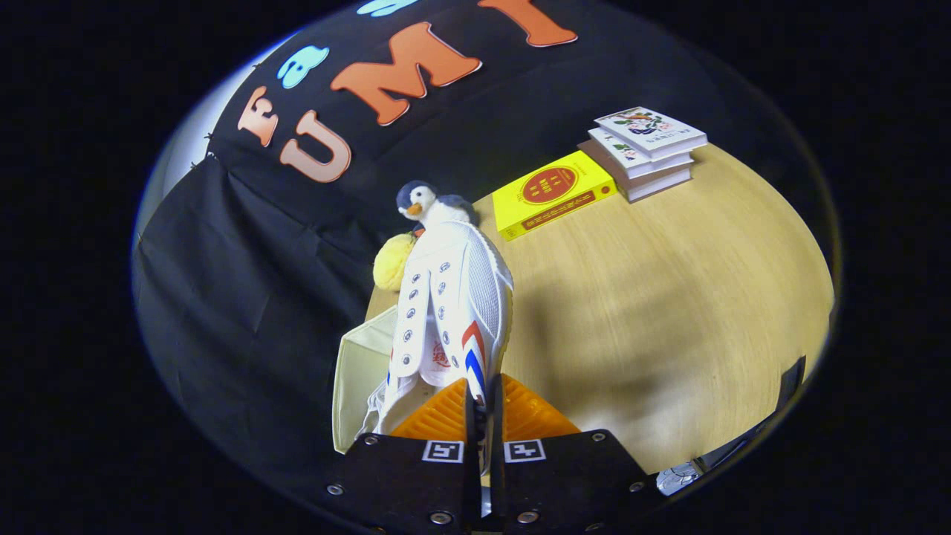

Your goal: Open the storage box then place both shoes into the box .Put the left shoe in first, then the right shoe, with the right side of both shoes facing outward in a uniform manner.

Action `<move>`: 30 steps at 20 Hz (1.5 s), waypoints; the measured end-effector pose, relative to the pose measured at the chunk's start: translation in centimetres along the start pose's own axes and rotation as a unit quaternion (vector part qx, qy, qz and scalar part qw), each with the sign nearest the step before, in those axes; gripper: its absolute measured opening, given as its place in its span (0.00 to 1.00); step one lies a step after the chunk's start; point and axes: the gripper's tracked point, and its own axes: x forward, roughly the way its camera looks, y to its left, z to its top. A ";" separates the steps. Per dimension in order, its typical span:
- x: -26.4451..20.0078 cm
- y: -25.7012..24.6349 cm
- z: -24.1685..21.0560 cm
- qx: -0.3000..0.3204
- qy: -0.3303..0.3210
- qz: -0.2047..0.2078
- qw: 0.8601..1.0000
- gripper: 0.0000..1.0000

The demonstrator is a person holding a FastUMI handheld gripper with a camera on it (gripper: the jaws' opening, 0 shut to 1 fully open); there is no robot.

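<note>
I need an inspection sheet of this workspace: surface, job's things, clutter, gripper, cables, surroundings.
Surface: wooden table.
Job's things: white shoe held up, toe pointing away; pale storage box beside and below it, partly hidden.
Clutter: penguin toy and yellow plush ball beyond the shoe; yellow book; stack of books.
Gripper: gripper shut on the shoe, both fingers pressing it.
Cables: nothing seen.
Surroundings: black cloth wall.

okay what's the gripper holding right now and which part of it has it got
The gripper is shut on a white shoe, pinching the thin edge of its upper near the red and blue stripes, with the shoe held up above the wooden table.
</note>
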 end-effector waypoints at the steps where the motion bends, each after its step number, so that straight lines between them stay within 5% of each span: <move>1: 0.4 1.1 -0.5 -0.005 0.008 0.002 1.000 0.05; 13: 4.0 11.9 -5.2 -0.060 0.064 0.045 0.995 0.05; 19: 6.6 10.3 -8.0 -0.081 0.107 -0.039 0.990 0.05; 21: 7.2 10.8 -8.3 -0.074 0.117 -0.040 0.990 0.07; 26: 6.8 13.2 -7.2 -0.074 0.095 0.004 0.993 0.45; 30: 5.0 13.4 -3.5 -0.104 0.040 0.027 0.993 0.63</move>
